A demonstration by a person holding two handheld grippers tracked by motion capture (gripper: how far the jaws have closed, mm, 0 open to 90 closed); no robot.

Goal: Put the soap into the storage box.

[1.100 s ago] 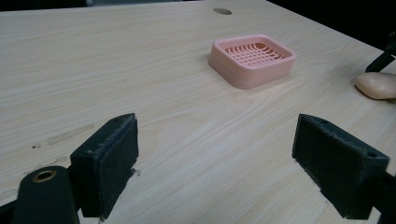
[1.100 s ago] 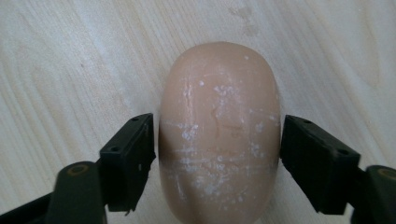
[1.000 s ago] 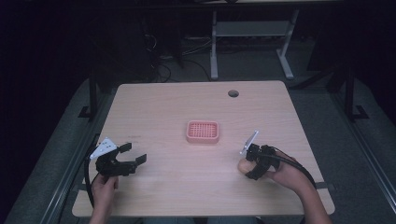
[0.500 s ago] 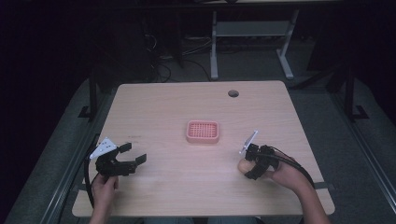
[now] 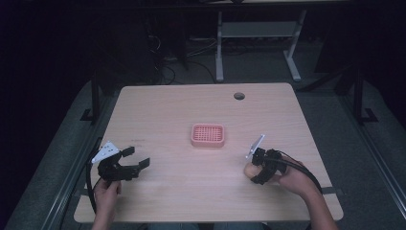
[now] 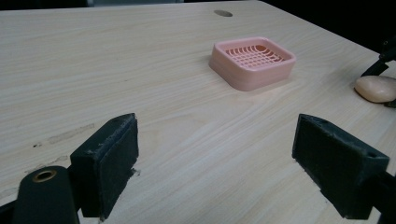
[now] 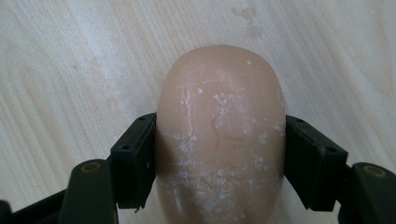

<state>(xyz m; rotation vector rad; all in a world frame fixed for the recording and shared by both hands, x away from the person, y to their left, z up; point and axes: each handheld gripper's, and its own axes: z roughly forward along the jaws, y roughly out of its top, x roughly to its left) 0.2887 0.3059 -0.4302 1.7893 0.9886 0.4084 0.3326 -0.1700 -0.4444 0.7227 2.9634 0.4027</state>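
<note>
a light wooden desk (image 5: 191, 115) carries a pink slotted soap dish (image 5: 208, 135) near its middle, with a round cable hole (image 5: 239, 96) toward the far edge. at the desk's near right, the right gripper (image 5: 253, 171) is held low in a person's hand, and its fingers (image 7: 133, 158) are closed against both sides of a peach-coloured bar of soap (image 7: 220, 135). in the right gripper view the bar's long axis runs straight out along the line of the fingers, its rounded end pointing away from the gripper over the wood; its surface is dusted with white flecks. in the high view that rounded end (image 5: 249, 169) pokes out toward the desk's left side, and the bar sits well apart from the dish, nearer the person. whether the bar rests on the wood or is lifted just off it cannot be told. at the near left, the left gripper (image 5: 136, 159) sits low over the desk with its fingers (image 6: 108, 163) spread wide and nothing between them. it faces across the desk, so its own view takes in the dish ahead and the soap at the far right edge.
</note>
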